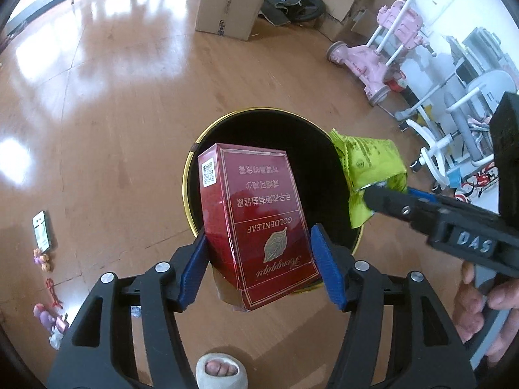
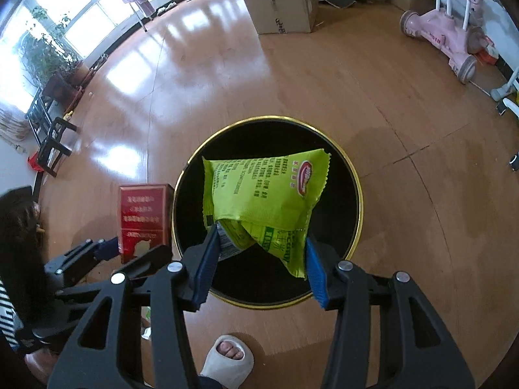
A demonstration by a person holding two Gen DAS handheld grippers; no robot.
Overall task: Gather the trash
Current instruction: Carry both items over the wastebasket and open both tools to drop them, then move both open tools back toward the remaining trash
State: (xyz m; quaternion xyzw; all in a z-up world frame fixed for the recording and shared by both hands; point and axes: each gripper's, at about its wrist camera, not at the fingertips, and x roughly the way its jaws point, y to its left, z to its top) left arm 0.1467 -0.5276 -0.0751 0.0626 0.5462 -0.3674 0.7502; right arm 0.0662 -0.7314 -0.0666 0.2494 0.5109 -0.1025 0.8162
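Mid-task: left gripper (image 1: pixel 256 253) had its jaws clamped on the red cigarette box (image 1: pixel 256 223), right gripper (image 2: pixel 259 259) pinched the green snack wrapper (image 2: pixel 262 194), both above the black bin (image 2: pixel 350 175). Neither dropped yet; small floor litter (image 1: pixel 42 230) possibly left.

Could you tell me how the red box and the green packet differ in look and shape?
The red box is a stiff, flat-sided carton with gold lettering and a leaf emblem; the green packet is a soft, crumpled wrapper with a crimped edge and a red logo. The box sits in the left gripper, the packet in the right gripper. Both are clamped between blue pads and held over the black bin.
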